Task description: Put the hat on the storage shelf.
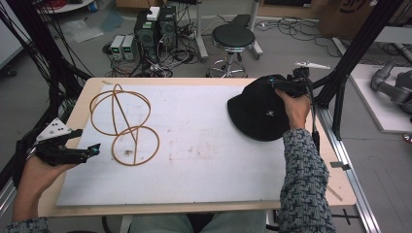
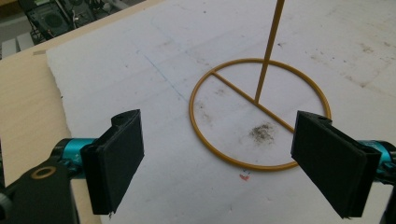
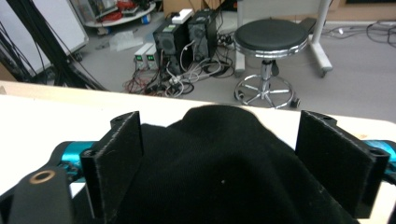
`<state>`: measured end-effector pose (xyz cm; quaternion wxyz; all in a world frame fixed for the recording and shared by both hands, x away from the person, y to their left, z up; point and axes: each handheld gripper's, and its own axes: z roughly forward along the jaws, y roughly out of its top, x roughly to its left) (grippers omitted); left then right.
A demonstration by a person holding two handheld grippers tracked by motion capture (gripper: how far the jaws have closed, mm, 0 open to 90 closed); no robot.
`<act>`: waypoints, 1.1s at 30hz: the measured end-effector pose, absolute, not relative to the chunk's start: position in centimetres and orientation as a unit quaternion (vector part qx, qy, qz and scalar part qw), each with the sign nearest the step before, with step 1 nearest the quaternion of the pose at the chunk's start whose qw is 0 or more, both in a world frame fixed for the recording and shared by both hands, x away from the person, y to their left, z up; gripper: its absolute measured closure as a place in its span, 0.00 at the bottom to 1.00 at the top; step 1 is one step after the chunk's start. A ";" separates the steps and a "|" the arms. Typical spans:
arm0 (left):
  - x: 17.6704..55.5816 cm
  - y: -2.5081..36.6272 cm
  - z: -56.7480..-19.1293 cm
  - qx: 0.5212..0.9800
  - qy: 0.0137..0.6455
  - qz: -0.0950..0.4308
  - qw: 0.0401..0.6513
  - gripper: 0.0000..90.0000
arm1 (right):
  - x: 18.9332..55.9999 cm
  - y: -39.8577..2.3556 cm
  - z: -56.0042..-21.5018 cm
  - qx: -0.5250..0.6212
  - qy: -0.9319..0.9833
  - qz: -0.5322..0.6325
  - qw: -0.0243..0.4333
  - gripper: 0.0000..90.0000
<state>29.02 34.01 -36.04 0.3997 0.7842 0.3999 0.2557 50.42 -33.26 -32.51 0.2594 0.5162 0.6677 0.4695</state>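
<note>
The left hand-held gripper (image 1: 94,149) is hovering with jaws spread wide just beside the round base of the yellow wire hat stand (image 1: 135,145), standing at the worktop's (image 1: 204,145) left. The right hand-held gripper (image 3: 219,163) is straddling the black fabric bucket hat (image 1: 262,114), jaws spread, at the worktop's far right.

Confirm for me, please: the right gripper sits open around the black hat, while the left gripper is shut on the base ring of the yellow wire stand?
Not quite. The left gripper is open, not shut on anything: the left gripper view shows its jaws wide apart, short of the yellow wire stand and its base ring. The right gripper does sit open around the black hat.
</note>
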 end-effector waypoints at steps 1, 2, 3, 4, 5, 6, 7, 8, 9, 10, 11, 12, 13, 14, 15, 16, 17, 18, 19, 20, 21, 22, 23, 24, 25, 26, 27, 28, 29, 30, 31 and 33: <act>29.0 34.0 -36.0 0.786 0.398 0.256 0.399 0.19 | 50.5 -33.2 -32.6 0.516 0.670 0.466 0.259 0.19; 29.0 34.0 -35.9 0.785 0.398 0.257 0.400 0.19 | 50.6 -33.1 -32.7 0.517 0.671 0.463 0.259 0.20; 29.0 34.0 -36.0 0.784 0.399 0.257 0.400 0.19 | 50.6 -33.1 -32.8 0.518 0.671 0.463 0.257 0.22; 29.0 34.0 -36.0 0.784 0.399 0.257 0.400 0.19 | 50.6 -33.1 -32.8 0.518 0.671 0.463 0.257 0.22; 29.0 34.0 -36.0 0.784 0.399 0.256 0.401 0.19 | 50.6 -33.1 -32.8 0.519 0.671 0.464 0.255 0.25; 29.0 34.1 -36.1 0.784 0.399 0.255 0.400 0.19 | 50.6 -33.1 -32.9 0.517 0.673 0.463 0.254 0.30; 29.0 34.1 -36.1 0.784 0.400 0.255 0.400 0.19 | 50.6 -33.1 -32.9 0.516 0.677 0.461 0.253 0.34; 29.0 34.1 -36.1 0.784 0.400 0.255 0.399 0.19 | 50.5 -33.0 -33.0 0.514 0.680 0.456 0.256 0.40; 29.0 34.0 -36.0 0.785 0.399 0.256 0.399 0.19 | 50.4 -33.0 -33.0 0.513 0.678 0.457 0.259 0.44; 29.0 34.0 -36.0 0.785 0.399 0.256 0.400 0.19 | 50.4 -33.0 -33.1 0.514 0.679 0.455 0.258 0.47; 29.0 34.0 -36.0 0.785 0.399 0.256 0.400 0.19 | 50.4 -33.0 -33.2 0.513 0.680 0.454 0.259 0.50; 29.0 34.0 -36.0 0.785 0.398 0.256 0.400 0.19 | 50.4 -33.0 -33.2 0.513 0.680 0.454 0.259 0.50; 29.0 34.1 -36.0 0.786 0.396 0.255 0.400 0.19 | 50.3 -33.0 -33.2 0.514 0.681 0.450 0.264 0.58; 29.0 34.1 -36.0 0.786 0.397 0.255 0.399 0.19 | 50.3 -33.0 -33.2 0.513 0.682 0.447 0.268 0.60; 29.0 34.1 -36.1 0.786 0.398 0.254 0.400 0.19 | 50.3 -33.0 -33.2 0.513 0.682 0.446 0.269 0.63; 29.0 34.1 -36.1 0.786 0.398 0.254 0.400 0.19 | 50.3 -32.9 -33.2 0.512 0.683 0.446 0.270 0.66; 29.0 34.1 -36.1 0.785 0.399 0.254 0.400 0.19 | 50.3 -32.9 -33.2 0.509 0.687 0.442 0.272 0.70; 29.0 34.1 -36.1 0.785 0.399 0.254 0.399 0.19 | 50.2 -32.8 -33.2 0.506 0.689 0.440 0.274 0.74; 29.0 34.1 -36.0 0.785 0.398 0.255 0.399 0.19 | 50.2 -32.7 -33.2 0.501 0.693 0.437 0.278 0.78; 29.0 34.1 -36.0 0.786 0.397 0.256 0.399 0.19 | 50.1 -32.7 -33.2 0.500 0.695 0.435 0.279 0.81; 29.0 34.1 -36.0 0.786 0.397 0.256 0.399 0.19 | 50.1 -32.6 -33.2 0.498 0.697 0.432 0.281 0.84; 29.0 34.1 -36.0 0.785 0.399 0.255 0.401 0.19 | 50.1 -32.6 -33.2 0.498 0.698 0.431 0.282 0.86; 29.0 34.1 -36.0 0.785 0.399 0.255 0.401 0.19 | 50.1 -32.6 -33.2 0.497 0.698 0.431 0.282 0.89; 29.0 34.2 -36.0 0.785 0.399 0.254 0.400 0.19 | 50.1 -32.5 -33.1 0.497 0.699 0.429 0.283 0.91; 29.0 34.2 -36.0 0.784 0.400 0.255 0.400 0.19 | 50.1 -32.5 -33.1 0.495 0.700 0.428 0.285 0.93; 29.0 34.3 -36.0 0.783 0.401 0.255 0.400 0.19 | 50.0 -32.4 -33.1 0.492 0.702 0.428 0.287 0.94; 29.0 34.3 -36.0 0.784 0.400 0.255 0.400 0.19 | 49.9 -32.4 -33.0 0.490 0.702 0.428 0.289 0.95; 28.9 34.4 -36.0 0.784 0.400 0.255 0.400 0.19 | 49.9 -32.3 -32.9 0.489 0.702 0.429 0.291 0.95; 28.9 34.4 -36.0 0.783 0.401 0.256 0.400 0.19 | 49.8 -32.3 -32.8 0.487 0.701 0.431 0.293 0.96; 28.9 34.4 -36.0 0.783 0.402 0.256 0.400 0.19 | 49.8 -32.3 -32.7 0.486 0.701 0.431 0.293 0.96; 28.9 34.5 -36.0 0.784 0.401 0.256 0.399 0.19 | 49.7 -32.3 -32.5 0.483 0.701 0.434 0.296 0.96; 28.9 34.5 -36.0 0.783 0.402 0.256 0.399 0.19 | 49.5 -32.6 -32.2 0.484 0.695 0.444 0.293 0.96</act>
